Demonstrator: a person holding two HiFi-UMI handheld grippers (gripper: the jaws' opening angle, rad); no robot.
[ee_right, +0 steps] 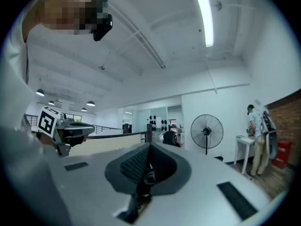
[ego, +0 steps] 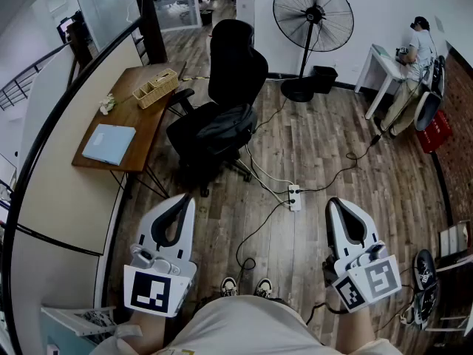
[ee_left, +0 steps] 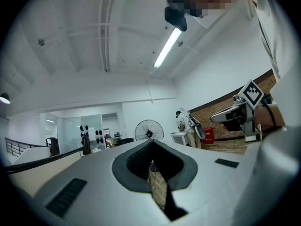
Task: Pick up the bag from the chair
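A dark bag (ego: 222,124) lies on the seat of a black office chair (ego: 235,65) in the middle of the head view, well ahead of both grippers. My left gripper (ego: 182,202) is held low at the left, jaws shut and empty. My right gripper (ego: 338,204) is held low at the right, also shut with nothing in it. Both point level toward the room. In the right gripper view the chair's back (ee_right: 170,138) shows just past the shut jaws (ee_right: 149,147). In the left gripper view the shut jaws (ee_left: 153,145) cover the chair.
A wooden desk (ego: 148,98) with a basket (ego: 155,87) and a blue folder (ego: 109,143) stands left of the chair. A power strip (ego: 294,197) and cables lie on the floor. A standing fan (ego: 312,17) is behind; a person (ego: 414,58) stands at a white table far right.
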